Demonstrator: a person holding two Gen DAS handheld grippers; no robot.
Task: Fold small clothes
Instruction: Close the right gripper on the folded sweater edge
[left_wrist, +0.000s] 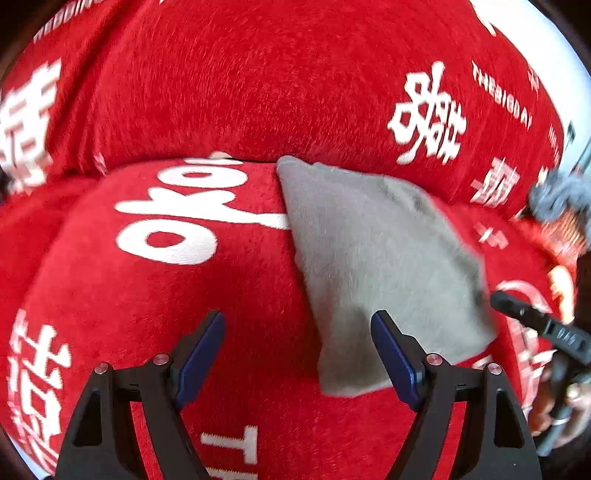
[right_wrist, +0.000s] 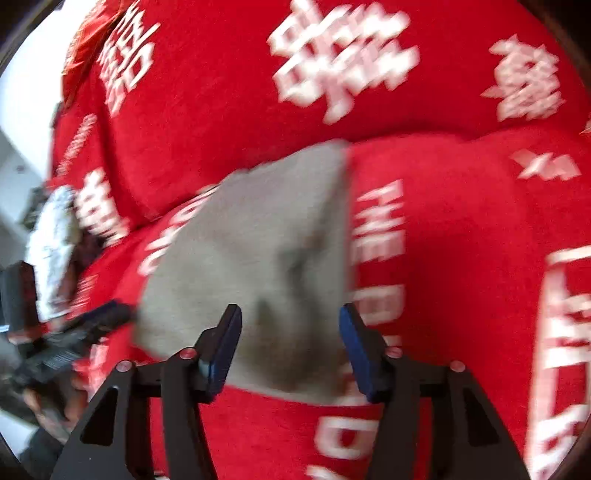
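Observation:
A small grey cloth (left_wrist: 369, 240) lies flat, folded into a rough rectangle, on a red cover with white lettering (left_wrist: 166, 295). My left gripper (left_wrist: 299, 317) is open over the cloth's near left corner; its right finger overlaps the grey edge and nothing sits between the pads. In the right wrist view the same grey cloth (right_wrist: 258, 229) is blurred. My right gripper (right_wrist: 290, 310) is open above its near edge, with the pads apart from the fabric. A black finger (left_wrist: 535, 325) of the right gripper reaches in by the cloth's right edge.
The red cover runs up over a back cushion (left_wrist: 258, 92) behind a seam at the cloth's far end. A grey fuzzy item (left_wrist: 557, 199) lies at the right edge. A white patterned item (right_wrist: 51, 251) is at the left, with the other tool (right_wrist: 74, 339) below it.

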